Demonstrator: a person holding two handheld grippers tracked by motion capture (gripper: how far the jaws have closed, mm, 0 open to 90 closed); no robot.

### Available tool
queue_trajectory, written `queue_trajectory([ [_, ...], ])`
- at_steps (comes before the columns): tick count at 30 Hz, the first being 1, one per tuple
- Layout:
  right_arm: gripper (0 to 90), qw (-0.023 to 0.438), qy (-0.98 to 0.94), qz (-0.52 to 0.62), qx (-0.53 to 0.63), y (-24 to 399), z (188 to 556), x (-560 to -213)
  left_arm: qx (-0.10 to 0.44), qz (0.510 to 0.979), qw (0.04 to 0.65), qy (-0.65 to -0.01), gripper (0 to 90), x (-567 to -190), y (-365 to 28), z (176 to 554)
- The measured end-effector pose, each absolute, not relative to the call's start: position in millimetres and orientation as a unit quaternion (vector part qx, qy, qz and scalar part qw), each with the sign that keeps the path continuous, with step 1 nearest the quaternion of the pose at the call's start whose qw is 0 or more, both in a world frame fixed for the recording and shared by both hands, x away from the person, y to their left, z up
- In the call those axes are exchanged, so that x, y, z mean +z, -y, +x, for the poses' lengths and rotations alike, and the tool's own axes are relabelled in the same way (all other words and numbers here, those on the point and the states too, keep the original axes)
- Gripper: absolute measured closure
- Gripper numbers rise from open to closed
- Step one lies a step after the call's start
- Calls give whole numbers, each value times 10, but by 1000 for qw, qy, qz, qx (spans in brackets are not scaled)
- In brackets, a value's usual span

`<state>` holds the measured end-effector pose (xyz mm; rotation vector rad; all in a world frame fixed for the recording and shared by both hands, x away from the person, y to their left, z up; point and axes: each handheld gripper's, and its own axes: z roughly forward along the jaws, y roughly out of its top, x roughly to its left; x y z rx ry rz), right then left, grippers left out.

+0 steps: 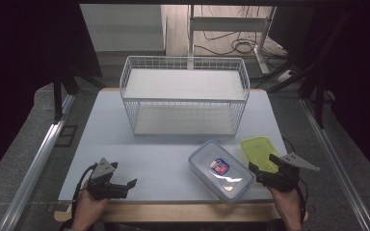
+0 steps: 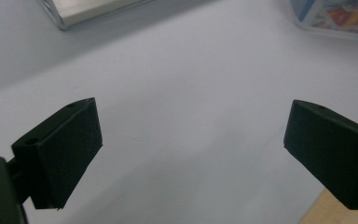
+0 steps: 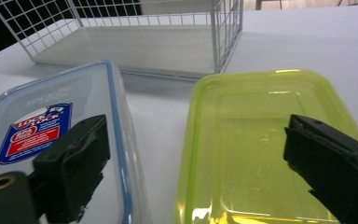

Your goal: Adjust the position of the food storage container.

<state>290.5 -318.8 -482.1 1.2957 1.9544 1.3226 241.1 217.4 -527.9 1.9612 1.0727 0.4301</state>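
So the right gripper [image 1: 269, 166] is sitting at the near right of the table [image 1: 164, 159] with its jaws spread wide and nothing between them. In the right gripper view one jaw hangs over the clear box [image 3: 51, 135] and the other over the green lid [image 3: 261, 149], so it's kind of straddling the gap between the two. I can't tell if either jaw is touching plastic or just hovering over it.

The lid lies flat right beside the box, at the near right corner, open side up by the look of the rim. The box has a blue rim and a red and blue sticker, and sits a bit left of the lid. Behind both is the wire basket [image 1: 185, 96], well apart from them.

Left gripper [image 1: 118, 185] is off at the near left, jaws also spread, just bare table in front of it.

What I'd worry about: with the jaws straddling both things, closing from here might catch the box edge along with the lid, or shove one into the other. The lid also looks thin and glossy, so a pinch on its rim could slip or flip it. And it's close to the table edge, so a bad nudge might send it off
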Motion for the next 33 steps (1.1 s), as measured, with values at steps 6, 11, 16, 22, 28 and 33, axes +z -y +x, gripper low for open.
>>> queue_trajectory([
  [6,4,240,-723,457,459,3124,2894,-4803,180,788,411,-421,32,-5293,-2170,2409],
  [11,50,240,-725,457,456,3137,2895,-4790,179,780,418,-430,34,-5285,-2202,2410],
  [16,166,228,-726,455,463,3158,2883,-4772,170,773,428,-436,38,-5280,-2225,2414],
  [22,472,216,-749,441,445,3165,2827,-4707,181,773,432,-427,41,-5260,-2209,2394],
  [28,817,203,-787,410,414,3136,2745,-4677,148,762,453,-438,38,-5247,-2227,2407],
  [33,894,196,-789,412,412,3077,2658,-4643,149,759,453,-443,38,-5231,-2230,2402],
])
